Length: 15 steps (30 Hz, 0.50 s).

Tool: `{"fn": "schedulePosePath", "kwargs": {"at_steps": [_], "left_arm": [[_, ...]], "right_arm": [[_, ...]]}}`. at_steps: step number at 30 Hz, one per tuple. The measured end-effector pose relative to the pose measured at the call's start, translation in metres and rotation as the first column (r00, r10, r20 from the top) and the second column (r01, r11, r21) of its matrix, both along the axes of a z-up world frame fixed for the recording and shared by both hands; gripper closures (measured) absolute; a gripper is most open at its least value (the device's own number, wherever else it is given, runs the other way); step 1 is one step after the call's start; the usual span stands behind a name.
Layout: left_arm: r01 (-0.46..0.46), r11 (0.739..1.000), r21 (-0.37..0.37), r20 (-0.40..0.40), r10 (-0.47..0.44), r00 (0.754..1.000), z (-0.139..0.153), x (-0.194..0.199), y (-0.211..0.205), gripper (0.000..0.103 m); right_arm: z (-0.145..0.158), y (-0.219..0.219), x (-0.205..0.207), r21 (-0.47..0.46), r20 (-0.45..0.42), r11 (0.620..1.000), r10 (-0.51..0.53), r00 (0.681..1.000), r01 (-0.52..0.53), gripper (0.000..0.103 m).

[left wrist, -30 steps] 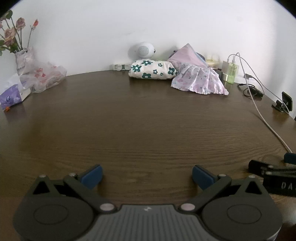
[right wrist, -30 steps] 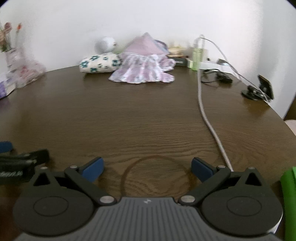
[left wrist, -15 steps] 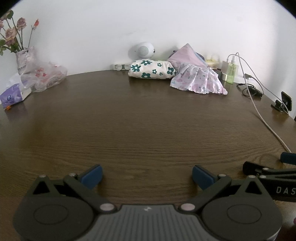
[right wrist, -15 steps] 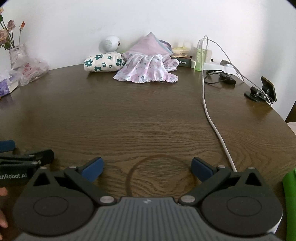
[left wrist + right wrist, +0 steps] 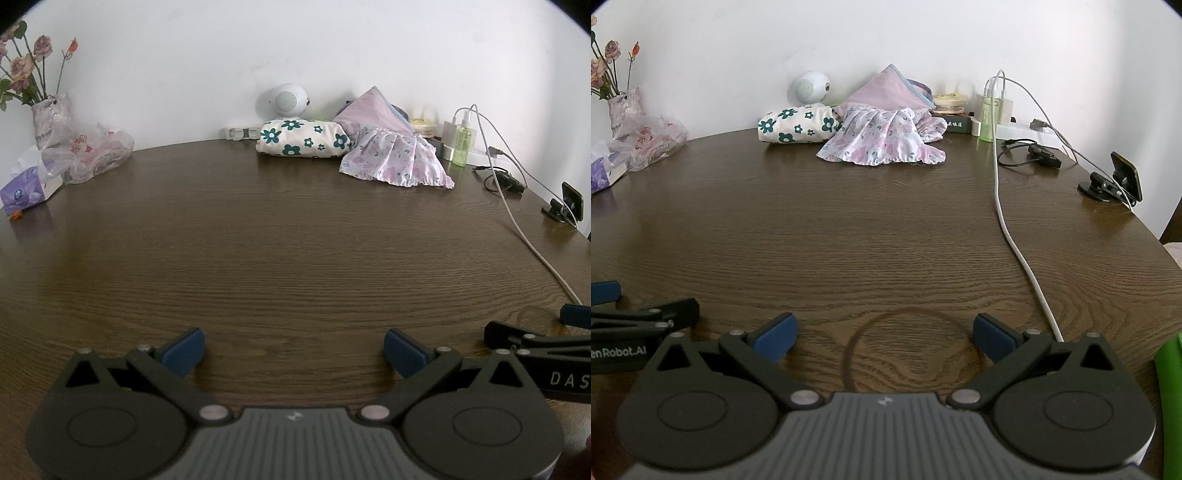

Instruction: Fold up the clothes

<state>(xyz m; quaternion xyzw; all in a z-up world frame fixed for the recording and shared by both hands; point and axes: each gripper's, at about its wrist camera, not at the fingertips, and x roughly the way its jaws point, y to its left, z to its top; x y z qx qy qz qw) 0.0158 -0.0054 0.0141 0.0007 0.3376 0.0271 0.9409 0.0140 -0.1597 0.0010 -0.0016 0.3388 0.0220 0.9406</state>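
Note:
A pink floral ruffled garment lies crumpled at the far side of the dark wooden table, draped against a pink cloth peak. Beside it on the left rests a folded white bundle with dark green flowers. My left gripper hovers open near the table's front edge, nothing between its blue pads. My right gripper is open too, low over a ring stain, far from the clothes. Each gripper shows at the edge of the other's view.
A white cable runs from a charger at the back right toward the front. A green bottle, a phone stand, a round white speaker, a vase of flowers, plastic bags and a tissue pack line the table's edges.
Both grippers have risen and tipped slightly, so the table appears a bit lower in view. The right view has steadied after motion blur. The clothes have not moved.

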Motion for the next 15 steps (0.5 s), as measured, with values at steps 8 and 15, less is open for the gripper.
{"fn": "schedulePosePath", "kwargs": {"at_steps": [8,15], "left_arm": [[0.002,1.000,-0.001,0.000,-0.002,1.000,0.0000,-0.0001,0.0002,0.000],[0.012,1.000,0.000,0.000,-0.012,1.000,-0.0002,-0.0003,-0.0007,0.000]], "right_arm": [[0.0000,-0.0009,0.0001,0.001,0.000,1.000,-0.005,1.000,0.005,0.000],[-0.0003,-0.0008,0.0002,0.002,0.001,1.000,-0.006,1.000,0.006,0.000]]}}
